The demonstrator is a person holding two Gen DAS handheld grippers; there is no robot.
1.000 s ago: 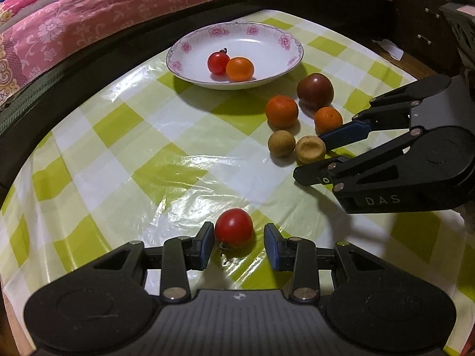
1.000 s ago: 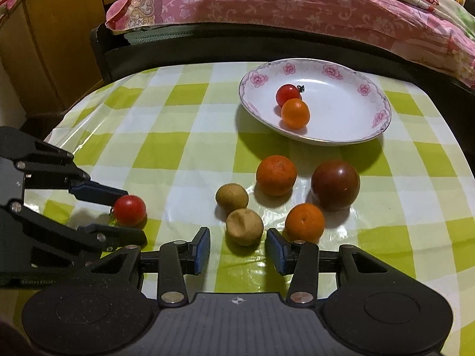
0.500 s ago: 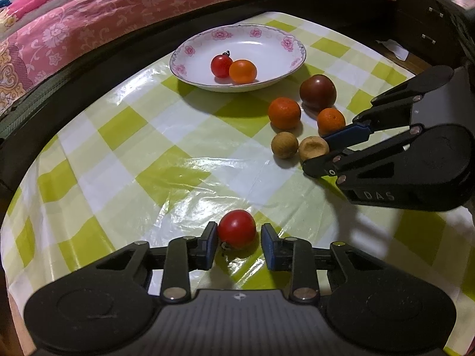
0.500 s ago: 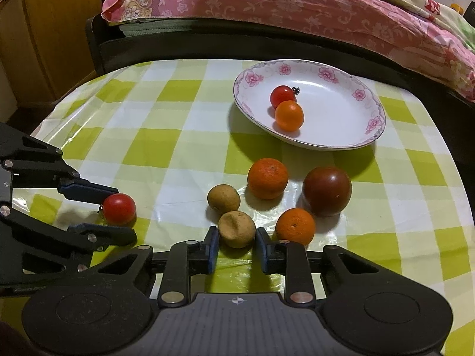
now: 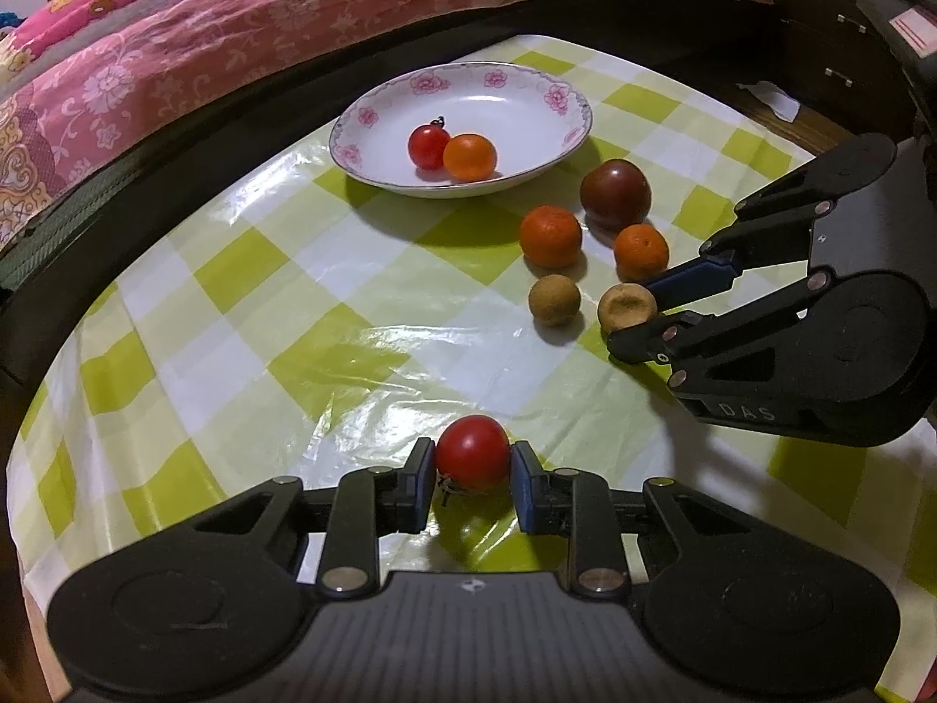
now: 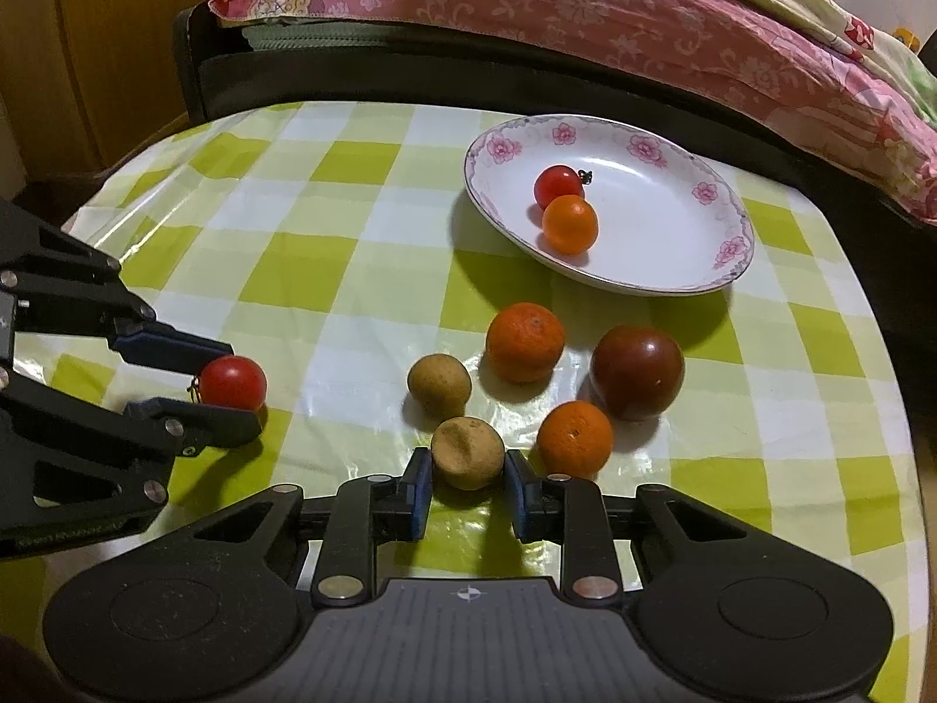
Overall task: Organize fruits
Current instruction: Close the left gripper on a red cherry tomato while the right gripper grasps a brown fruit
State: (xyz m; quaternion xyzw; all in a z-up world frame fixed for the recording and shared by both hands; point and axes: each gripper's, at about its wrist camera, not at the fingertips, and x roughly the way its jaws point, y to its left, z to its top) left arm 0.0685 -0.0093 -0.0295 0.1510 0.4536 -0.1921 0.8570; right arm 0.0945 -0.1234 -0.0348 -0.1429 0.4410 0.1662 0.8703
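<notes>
Both sets of fingers have just closed, the left gripper (image 5: 473, 477) on a red tomato (image 5: 473, 452), the right gripper (image 6: 467, 489) apparently on a dimpled brown fruit (image 6: 467, 452), both on the worktop (image 5: 328, 316), ready for the plate (image 5: 544, 95).

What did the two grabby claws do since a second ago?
Both closed. The left gripper pinched shut on the red tomato; the right gripper pinched shut on the dented brown fruit. Both fruits remain on the tablecloth. The plate with its two small fruits and the other loose fruits stayed put.
</notes>
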